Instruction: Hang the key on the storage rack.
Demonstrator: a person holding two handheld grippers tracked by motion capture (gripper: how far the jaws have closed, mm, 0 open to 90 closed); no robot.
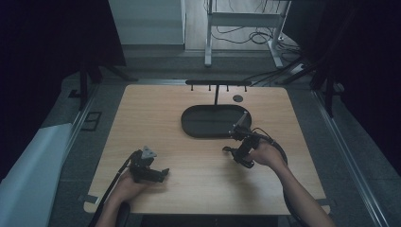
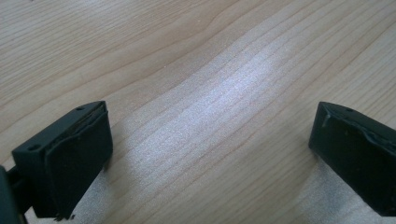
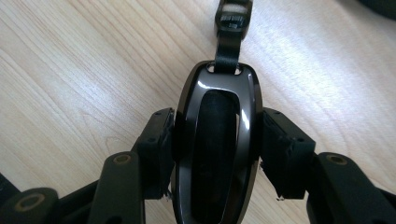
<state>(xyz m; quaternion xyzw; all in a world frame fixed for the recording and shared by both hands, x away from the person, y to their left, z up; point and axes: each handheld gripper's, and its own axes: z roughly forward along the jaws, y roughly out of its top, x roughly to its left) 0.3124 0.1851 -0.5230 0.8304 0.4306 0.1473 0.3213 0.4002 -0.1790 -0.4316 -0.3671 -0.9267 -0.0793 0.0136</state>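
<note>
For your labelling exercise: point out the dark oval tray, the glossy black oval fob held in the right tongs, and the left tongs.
Dark oval tray [image 1: 198,124]: high view, bare floor.
Glossy black oval fob [image 3: 217,140]: right gripper view, matte centre.
Left tongs [image 2: 210,154]: left gripper view, midway between open jaws.

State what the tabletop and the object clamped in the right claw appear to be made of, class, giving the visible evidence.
Tabletop: pale wood or wood-look laminate, matte; grain lines run across it. Key fob in the right claw: likely glossy dark plastic, with bright reflections on its rim and a duller centre panel; a strap at top.
</note>
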